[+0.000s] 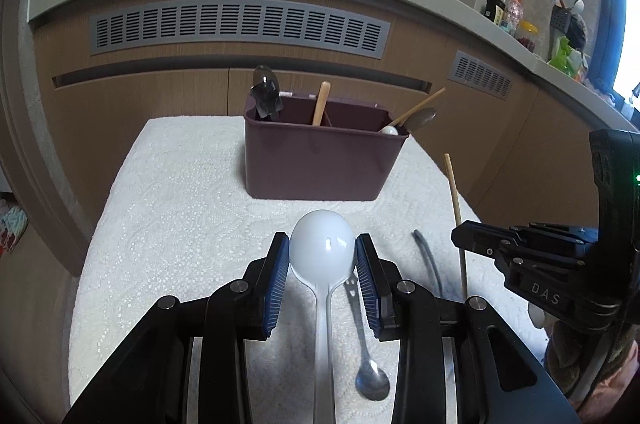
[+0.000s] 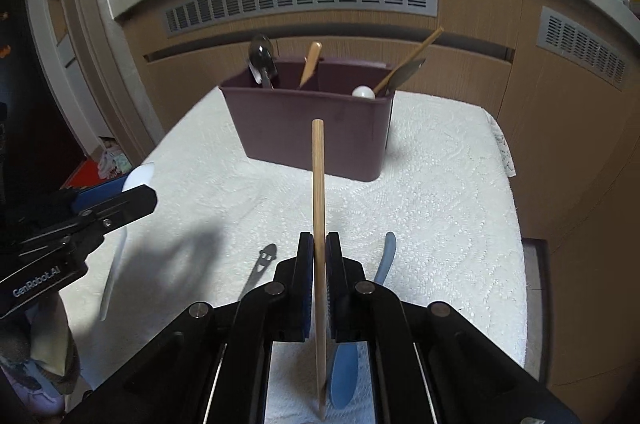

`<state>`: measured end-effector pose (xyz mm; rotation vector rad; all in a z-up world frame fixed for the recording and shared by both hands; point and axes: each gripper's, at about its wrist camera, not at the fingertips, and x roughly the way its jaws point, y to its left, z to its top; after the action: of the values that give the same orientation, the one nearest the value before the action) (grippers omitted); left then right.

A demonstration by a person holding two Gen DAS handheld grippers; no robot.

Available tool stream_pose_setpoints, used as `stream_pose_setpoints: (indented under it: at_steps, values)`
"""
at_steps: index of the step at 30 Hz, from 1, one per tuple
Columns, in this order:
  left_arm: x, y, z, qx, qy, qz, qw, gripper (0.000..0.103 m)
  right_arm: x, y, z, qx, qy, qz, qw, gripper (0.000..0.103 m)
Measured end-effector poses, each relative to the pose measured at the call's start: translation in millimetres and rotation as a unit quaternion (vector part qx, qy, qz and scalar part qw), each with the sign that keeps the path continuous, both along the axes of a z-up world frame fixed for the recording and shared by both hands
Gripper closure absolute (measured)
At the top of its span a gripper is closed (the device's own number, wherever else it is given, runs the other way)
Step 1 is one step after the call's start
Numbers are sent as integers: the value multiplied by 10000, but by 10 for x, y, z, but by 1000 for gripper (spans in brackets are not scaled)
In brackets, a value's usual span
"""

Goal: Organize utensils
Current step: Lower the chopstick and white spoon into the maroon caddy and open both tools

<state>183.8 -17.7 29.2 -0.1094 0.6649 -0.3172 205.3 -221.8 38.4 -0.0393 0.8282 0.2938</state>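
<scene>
My left gripper (image 1: 322, 258) is shut on a white plastic spoon (image 1: 322, 244), its pads against the sides of the bowl and its handle running back toward the camera. My right gripper (image 2: 319, 256) is shut on a wooden chopstick (image 2: 318, 179) that stands nearly upright above the table. A purple utensil caddy (image 1: 320, 159) (image 2: 312, 127) stands at the far end of the white cloth. It holds a metal spoon, a wooden handle, a chopstick, a dark spoon and a white spoon. Each gripper shows at the edge of the other's view: right gripper (image 1: 458, 238), left gripper (image 2: 150, 199).
A metal spoon (image 1: 370, 376) (image 2: 262, 264) lies on the white cloth (image 2: 440, 183) between the grippers. A blue spoon (image 2: 344, 376) lies under my right gripper. Wooden cabinets with grey vents (image 1: 240, 23) rise behind the table. Cloth edges drop off left and right.
</scene>
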Motion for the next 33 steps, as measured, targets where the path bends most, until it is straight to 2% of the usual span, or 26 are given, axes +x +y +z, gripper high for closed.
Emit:
stream_pose_setpoints:
  at_steps: [5,8,10,13,16,17,20,22,25,31,33]
  values:
    - [-36,-1,283,-57,-353,-19,9994,68,-59,-58,197,243,-233,2,9994,98]
    - [4,-9,705,-250,-875,-72,9958,68,-66,-100,515,403,-625,19,9972,98]
    - [44,-11,1053,-408,-1419,-32,9890,68,-59,-96,851,393,-1078,18,9934,98]
    - [163,-23,1502,-642,-2274,71,9717,68,34,-75,1386,401,-1727,-10,9842,98]
    - [351,-34,1697,-765,-2778,136,9575,68,184,-41,1800,389,-2243,-61,9737,98]
    - [452,-38,1713,-807,-2809,147,9562,68,235,-34,1860,383,-2317,-55,9720,98]
    - [801,-49,1655,-885,-2619,279,9606,68,476,-11,1952,373,-2451,-152,9687,98]
    - [1021,-64,1555,-932,-2480,274,9639,68,655,3,1923,400,-2398,-199,9698,98]
    - [1307,-137,1387,-771,-2413,410,9665,68,912,29,1819,357,-2282,-269,9726,98]
    - [1629,-147,1058,-834,-2564,884,9589,68,1280,42,1546,473,-2140,-414,9748,97]
    - [1720,-179,937,-684,-2576,1029,9583,68,1362,56,1466,510,-2121,-420,9750,97]
